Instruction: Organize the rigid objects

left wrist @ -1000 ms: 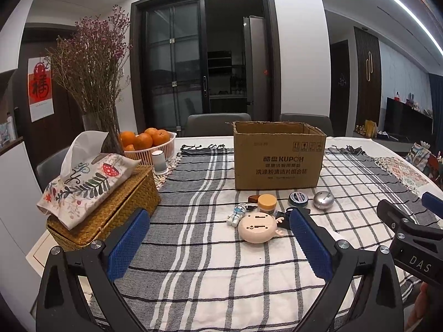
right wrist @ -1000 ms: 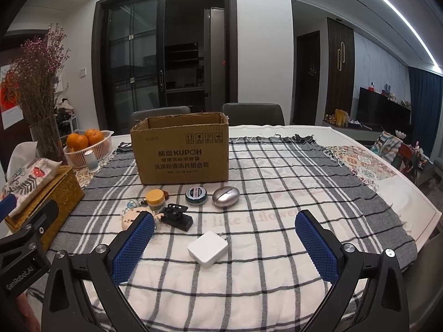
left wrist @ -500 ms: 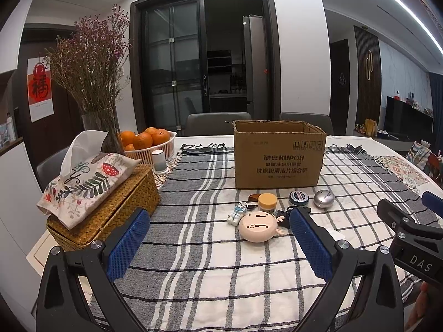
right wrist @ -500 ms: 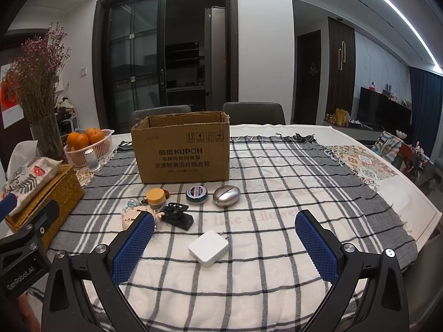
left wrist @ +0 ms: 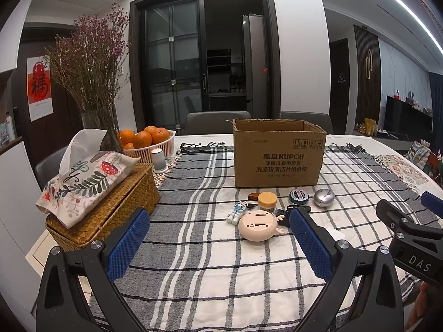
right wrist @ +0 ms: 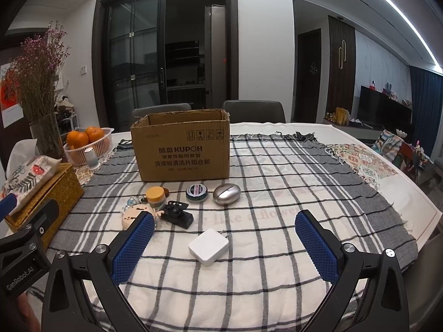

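An open cardboard box [left wrist: 278,156] stands upright on the checked tablecloth, also in the right wrist view [right wrist: 181,149]. In front of it lie small items: a pink round toy [left wrist: 259,226], a small astronaut figure [left wrist: 236,213], an orange-lidded jar [left wrist: 267,200], a round tin [right wrist: 196,193], a silver egg-shaped case [right wrist: 227,193], a black clip [right wrist: 177,213] and a white charger [right wrist: 209,246]. My left gripper [left wrist: 218,242] is open and empty, short of the pink toy. My right gripper [right wrist: 224,244] is open and empty, with the charger between its fingers' line.
A wicker tissue box [left wrist: 105,210] sits at the left. Behind it are a basket of oranges [left wrist: 146,142], a small white cup [left wrist: 158,160] and a vase of dried flowers [left wrist: 94,83]. Chairs stand behind the table. The table's right edge [right wrist: 415,193] curves away.
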`<control>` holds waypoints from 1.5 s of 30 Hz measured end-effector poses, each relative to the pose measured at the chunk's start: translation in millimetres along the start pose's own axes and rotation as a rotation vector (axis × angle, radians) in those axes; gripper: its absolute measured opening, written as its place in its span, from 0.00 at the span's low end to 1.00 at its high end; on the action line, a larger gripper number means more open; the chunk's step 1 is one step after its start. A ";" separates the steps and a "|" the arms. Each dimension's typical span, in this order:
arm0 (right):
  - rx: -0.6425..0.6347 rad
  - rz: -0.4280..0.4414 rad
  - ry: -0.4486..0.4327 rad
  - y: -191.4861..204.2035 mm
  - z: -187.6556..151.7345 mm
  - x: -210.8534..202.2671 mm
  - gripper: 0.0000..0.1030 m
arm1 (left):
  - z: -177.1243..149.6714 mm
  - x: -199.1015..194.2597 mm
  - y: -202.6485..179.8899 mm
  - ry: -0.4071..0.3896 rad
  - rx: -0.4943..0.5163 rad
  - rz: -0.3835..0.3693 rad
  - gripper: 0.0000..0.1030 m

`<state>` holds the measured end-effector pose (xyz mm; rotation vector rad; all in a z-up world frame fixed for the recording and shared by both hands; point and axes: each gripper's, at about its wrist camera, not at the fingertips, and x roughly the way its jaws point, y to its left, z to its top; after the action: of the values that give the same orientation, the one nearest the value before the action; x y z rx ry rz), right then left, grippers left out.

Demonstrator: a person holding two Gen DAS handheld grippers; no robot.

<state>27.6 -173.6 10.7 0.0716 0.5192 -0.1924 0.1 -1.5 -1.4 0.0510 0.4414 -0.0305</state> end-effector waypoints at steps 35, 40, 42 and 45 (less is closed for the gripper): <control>0.000 0.005 0.265 16.7 -29.2 103.4 1.00 | -27.6 117.6 -9.4 0.230 0.048 -0.072 0.99; 0.007 0.006 0.305 15.3 -32.5 119.2 1.00 | -28.2 133.4 -14.5 0.258 0.055 -0.082 0.99; 0.011 0.005 0.322 14.9 -34.1 125.6 1.00 | -28.0 140.2 -16.8 0.267 0.059 -0.083 0.99; 0.016 0.008 0.345 14.5 -36.9 134.3 0.99 | -26.6 149.3 -20.1 0.283 0.057 -0.095 0.99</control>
<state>126.8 -177.2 -88.1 0.1235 0.8610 -0.1768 122.9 -22.8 -90.2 0.0912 0.7253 -0.1301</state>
